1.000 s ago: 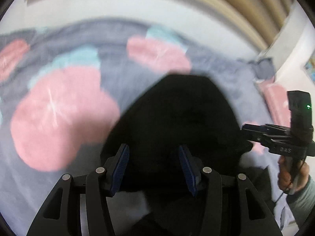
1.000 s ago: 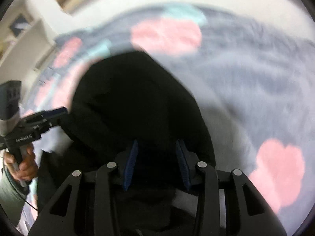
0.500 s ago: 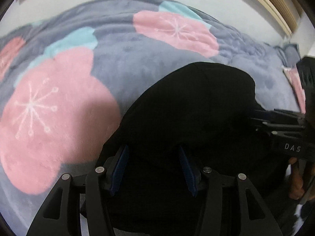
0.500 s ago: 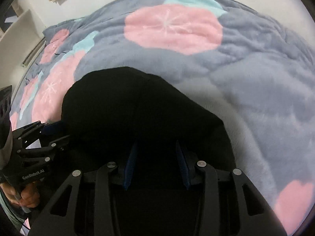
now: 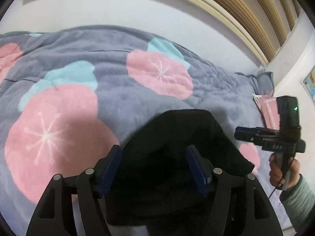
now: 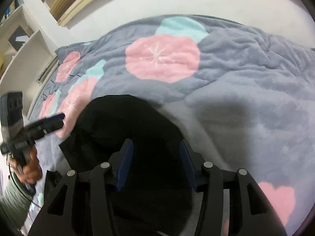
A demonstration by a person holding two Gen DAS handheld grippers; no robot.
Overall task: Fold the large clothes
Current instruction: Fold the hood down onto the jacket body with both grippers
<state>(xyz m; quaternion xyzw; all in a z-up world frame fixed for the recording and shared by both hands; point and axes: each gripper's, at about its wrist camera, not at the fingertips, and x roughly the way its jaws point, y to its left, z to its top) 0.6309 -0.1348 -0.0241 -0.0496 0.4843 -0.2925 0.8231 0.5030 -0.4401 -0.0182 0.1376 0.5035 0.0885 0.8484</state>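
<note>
A black garment lies folded over on a grey blanket with pink and teal flowers. My left gripper hangs over its near part. Its jaws are opening, and black cloth fills the gap between the blue pads without being pinched. My right gripper stands the same way over the garment, jaws opening, cloth loose between the pads. Each view also shows the other gripper beside the garment: the right gripper and, blurred, the left gripper.
The blanket covers a bed that runs to a white wall with wooden slats above it. A pink pillow lies at the bed's right end. White shelves stand beyond the left end. Hands hold the handles.
Both pairs of jaws have widened around the black cloth. Both grippers have drawn back from the garment, so it looks smaller and more wall shows than half a second ago.
</note>
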